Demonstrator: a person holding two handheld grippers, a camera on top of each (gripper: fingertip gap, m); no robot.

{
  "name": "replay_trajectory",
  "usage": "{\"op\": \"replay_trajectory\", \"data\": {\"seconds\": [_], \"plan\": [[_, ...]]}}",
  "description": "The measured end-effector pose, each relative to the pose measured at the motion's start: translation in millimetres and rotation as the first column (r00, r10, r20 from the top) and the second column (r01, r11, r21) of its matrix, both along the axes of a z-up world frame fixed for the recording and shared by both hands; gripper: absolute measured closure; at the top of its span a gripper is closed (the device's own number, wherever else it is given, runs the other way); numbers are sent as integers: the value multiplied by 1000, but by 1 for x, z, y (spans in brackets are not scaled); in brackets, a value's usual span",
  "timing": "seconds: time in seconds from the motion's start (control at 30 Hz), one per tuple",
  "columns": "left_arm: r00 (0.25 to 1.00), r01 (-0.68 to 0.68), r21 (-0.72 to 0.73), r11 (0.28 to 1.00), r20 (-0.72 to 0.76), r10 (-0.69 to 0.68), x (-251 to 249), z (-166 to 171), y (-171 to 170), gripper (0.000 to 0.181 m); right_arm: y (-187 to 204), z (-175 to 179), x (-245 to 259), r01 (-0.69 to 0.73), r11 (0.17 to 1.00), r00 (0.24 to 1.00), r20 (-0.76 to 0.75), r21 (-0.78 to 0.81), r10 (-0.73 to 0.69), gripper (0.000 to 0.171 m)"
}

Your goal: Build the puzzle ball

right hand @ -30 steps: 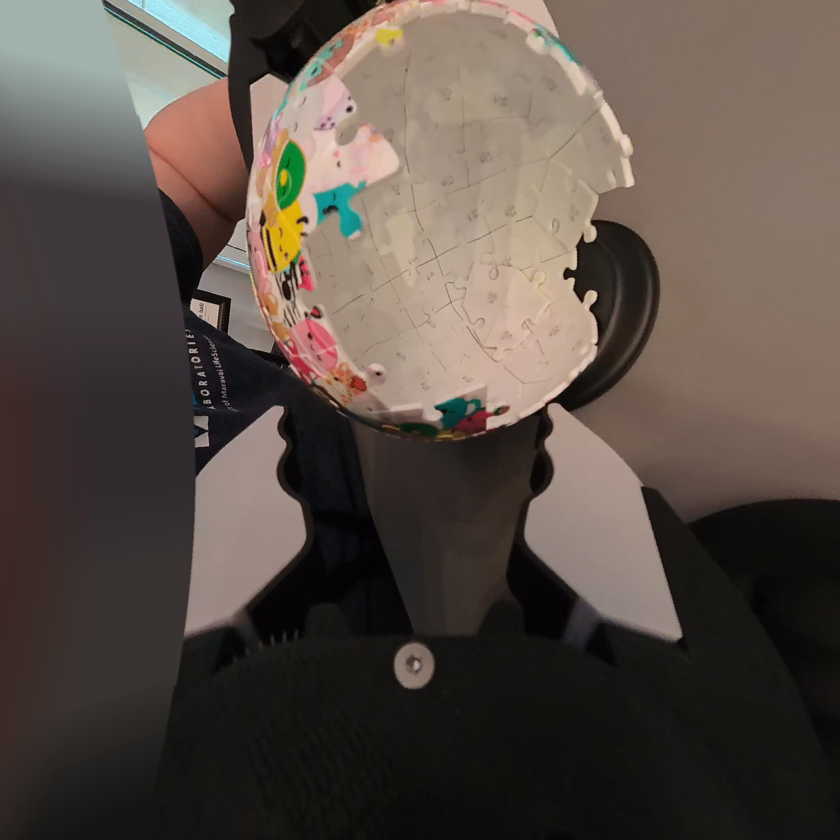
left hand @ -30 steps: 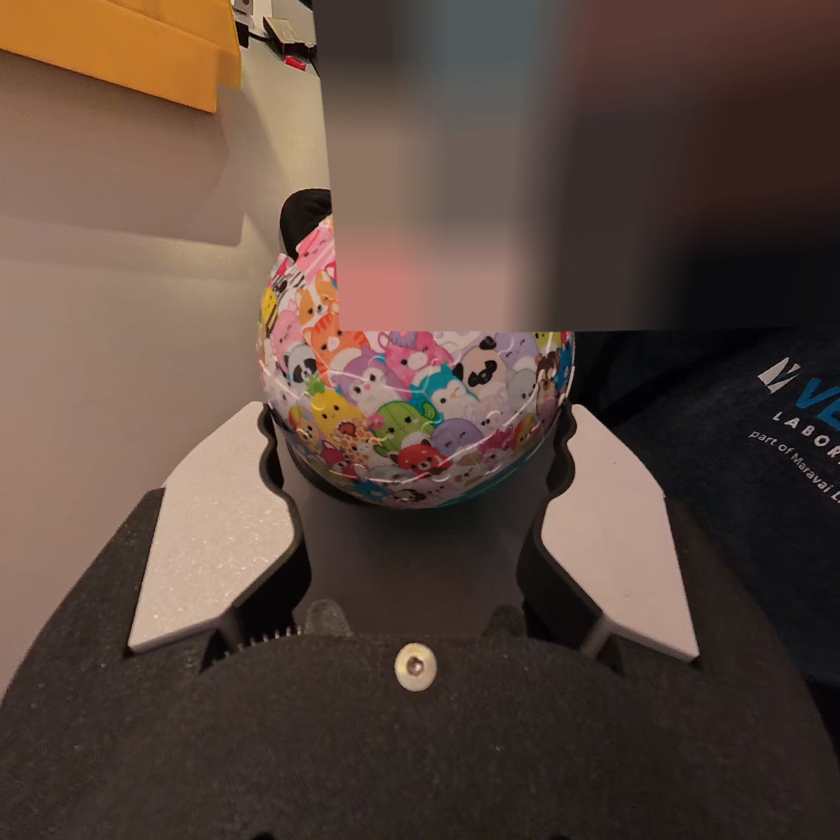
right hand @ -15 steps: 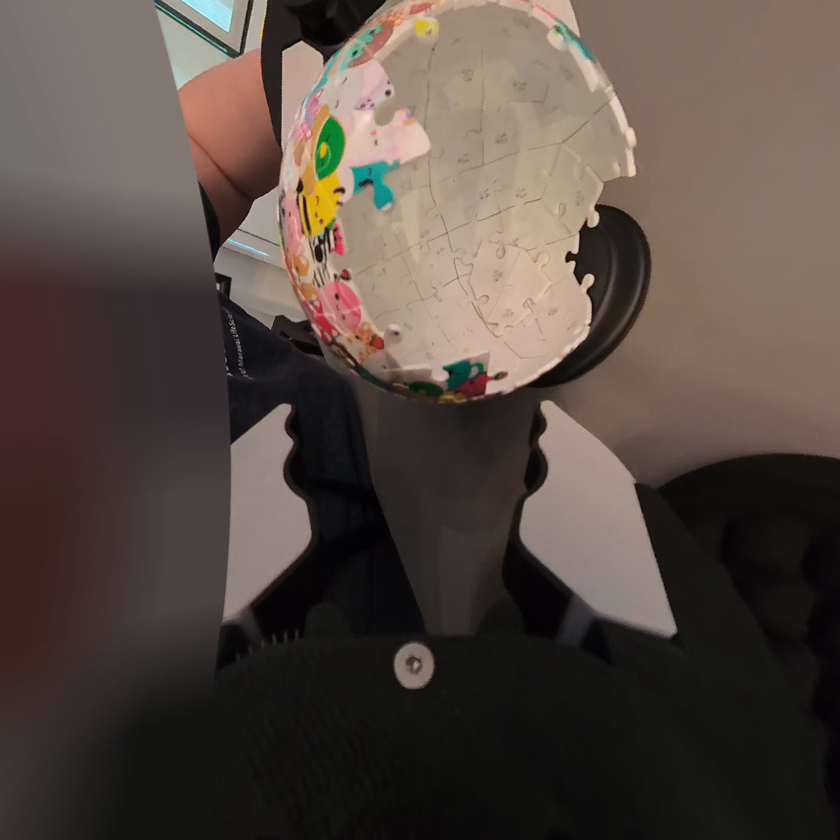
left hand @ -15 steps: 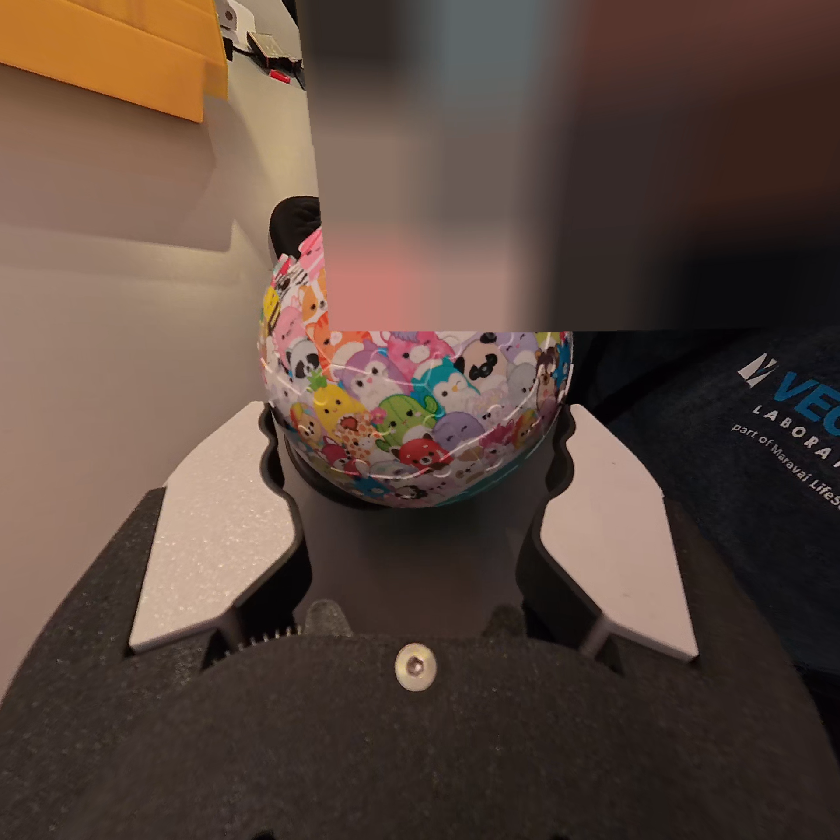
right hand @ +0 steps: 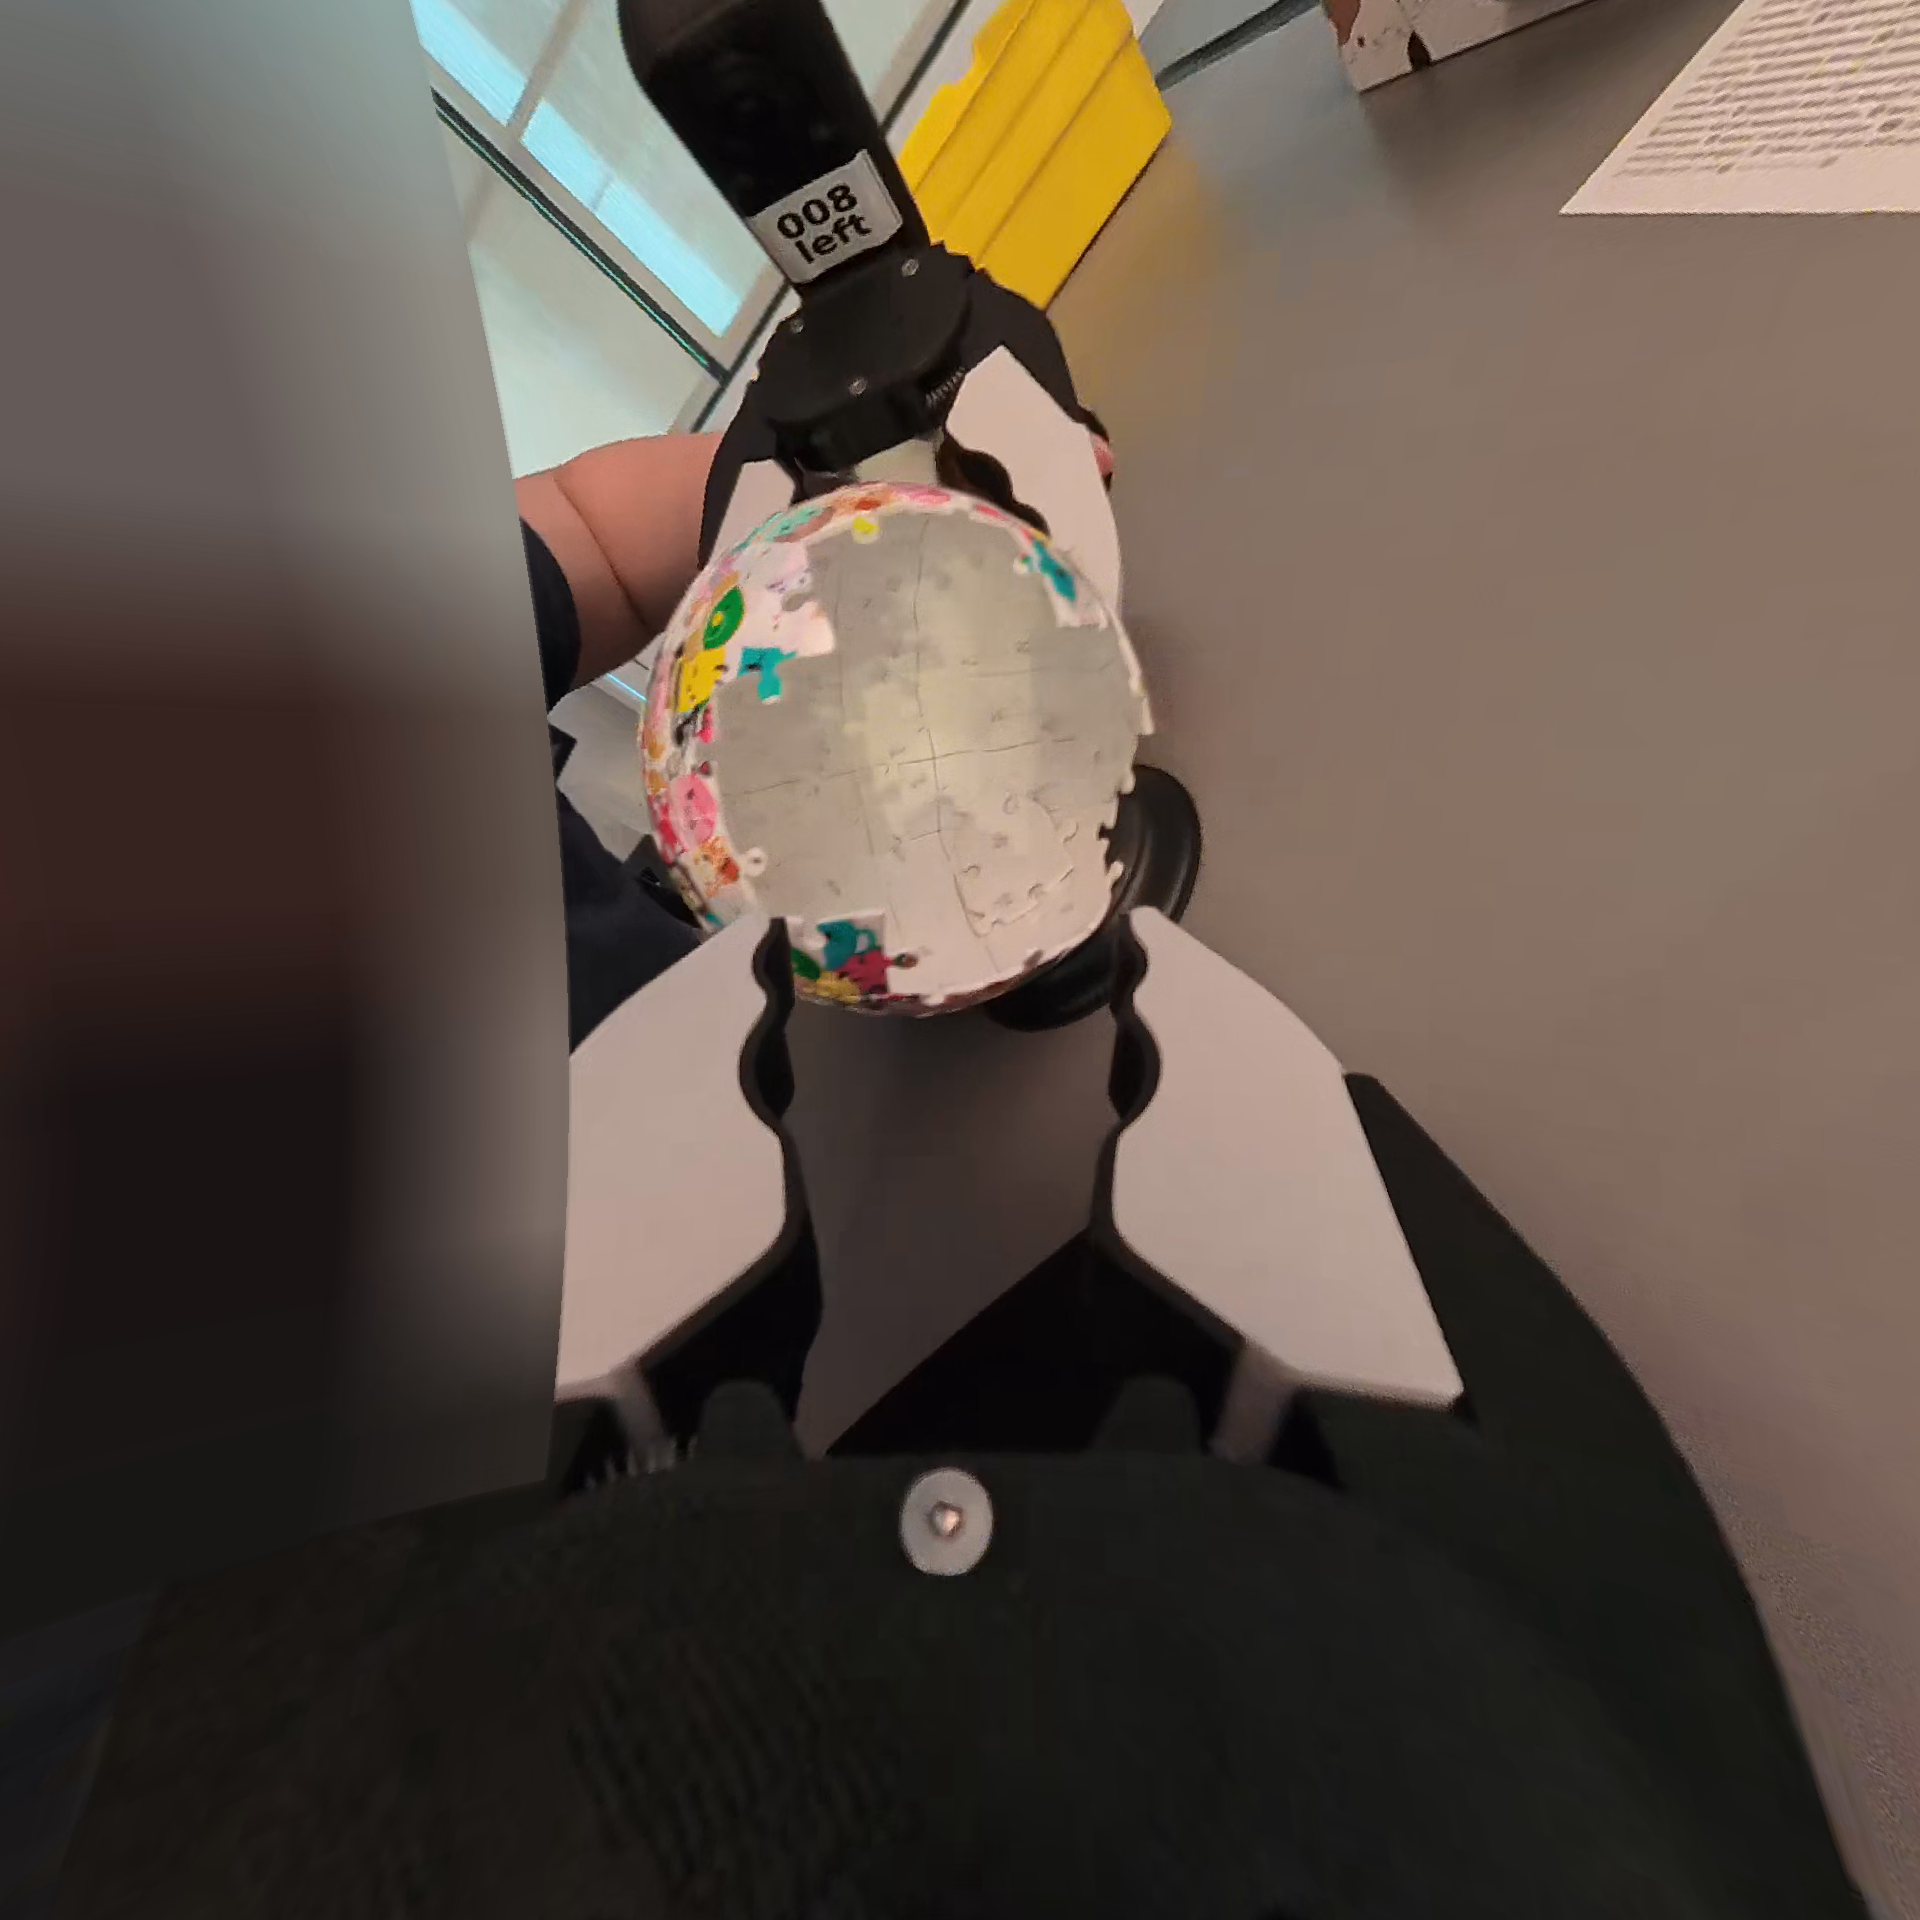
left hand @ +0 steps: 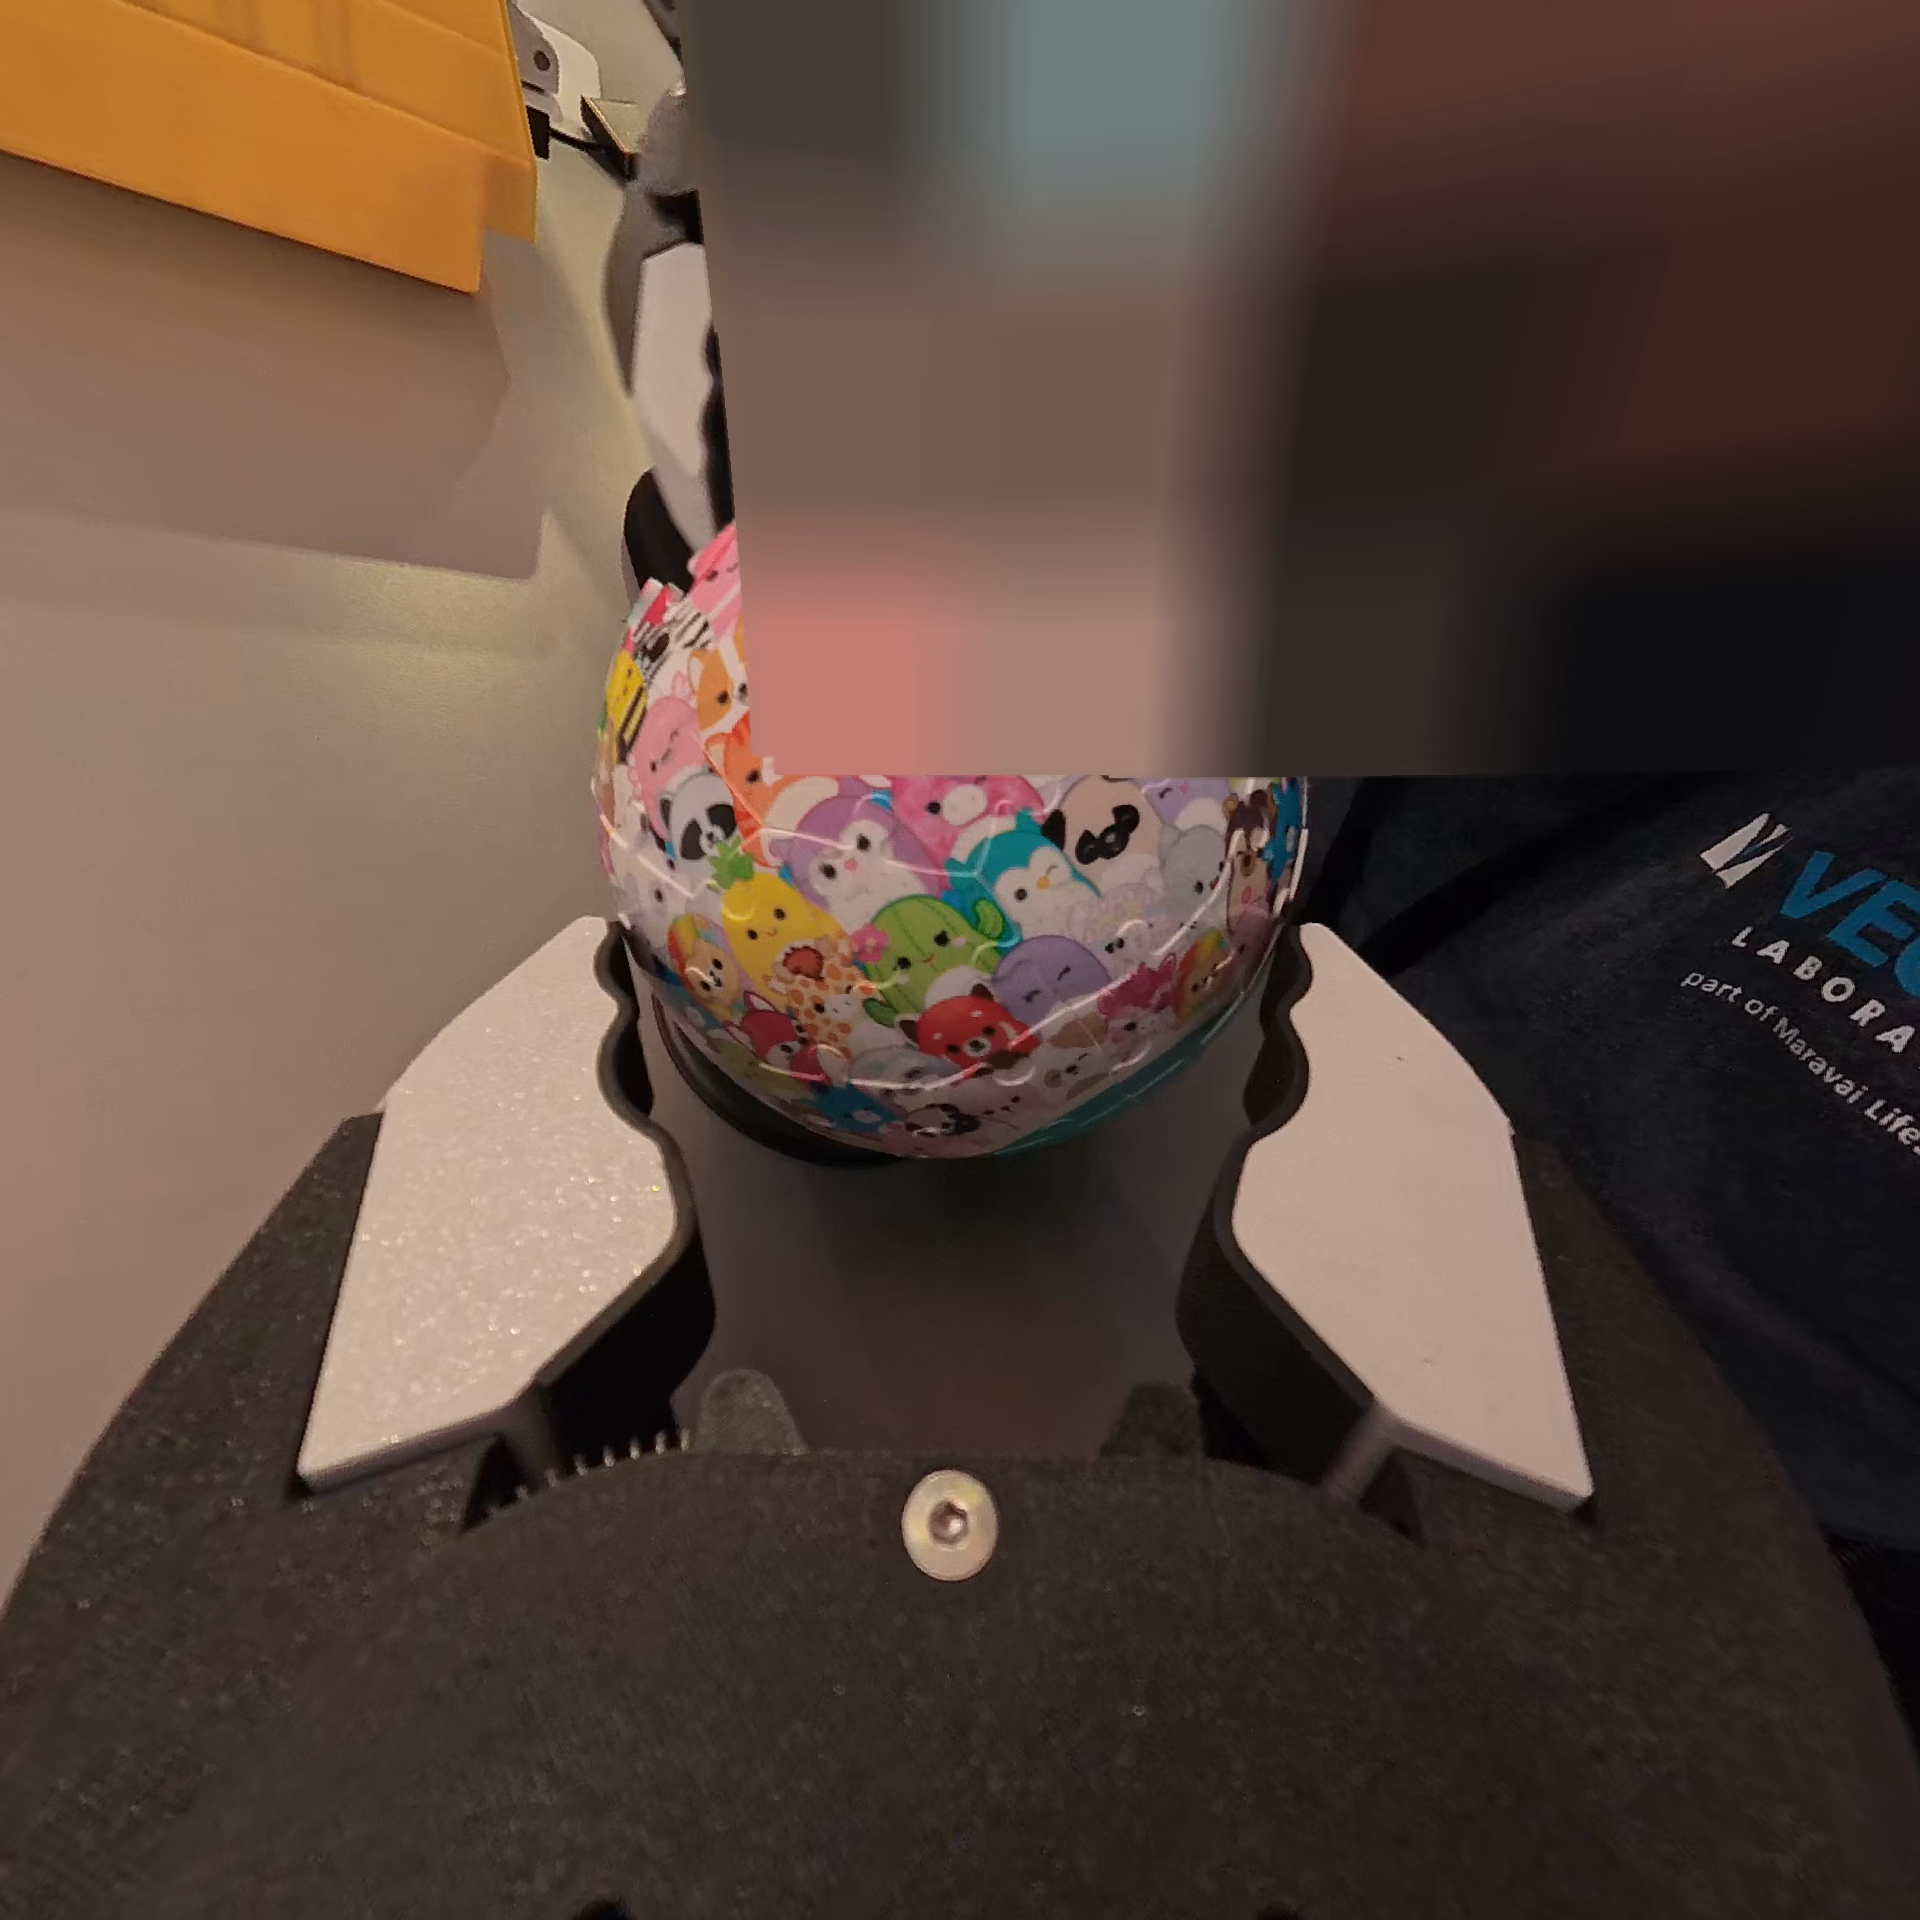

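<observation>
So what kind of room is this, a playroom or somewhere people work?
Probably a workplace, like an office or lab, not a playroom. There is a plain grey table, a printed sheet of paper lying on it, yellow bins at the far edge and big windows behind.

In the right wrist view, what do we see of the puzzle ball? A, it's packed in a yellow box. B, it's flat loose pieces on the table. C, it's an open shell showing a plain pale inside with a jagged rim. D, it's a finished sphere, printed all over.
C: the puzzle ball shows its pale unprinted inside through a wide opening with notched piece edges, and colourful print only along the rim.
</observation>
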State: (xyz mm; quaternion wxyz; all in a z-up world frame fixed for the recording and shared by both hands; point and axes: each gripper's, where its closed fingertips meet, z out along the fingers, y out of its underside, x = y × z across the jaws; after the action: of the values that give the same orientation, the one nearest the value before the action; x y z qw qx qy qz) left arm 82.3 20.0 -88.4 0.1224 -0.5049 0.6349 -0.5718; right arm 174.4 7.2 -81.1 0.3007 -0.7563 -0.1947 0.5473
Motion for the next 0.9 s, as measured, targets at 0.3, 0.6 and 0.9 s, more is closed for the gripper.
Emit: {"op": "replay_trajectory", "data": {"seconds": [0.3,0.6,0.9], "plan": [[1000,-18,-30,999,-16,18,0,3,1,70,38,1,-7,-40,999,994,-96,32,43,115],[999,-23,-61,998,-25,21,1,5,2,70,48,-17,-31,-173,984,981,95,51,168,114],[1000,-27,-189,982,-1,27,3,17,9,73,53,-33,-48,-274,960,945,199,50,259,113]]}}
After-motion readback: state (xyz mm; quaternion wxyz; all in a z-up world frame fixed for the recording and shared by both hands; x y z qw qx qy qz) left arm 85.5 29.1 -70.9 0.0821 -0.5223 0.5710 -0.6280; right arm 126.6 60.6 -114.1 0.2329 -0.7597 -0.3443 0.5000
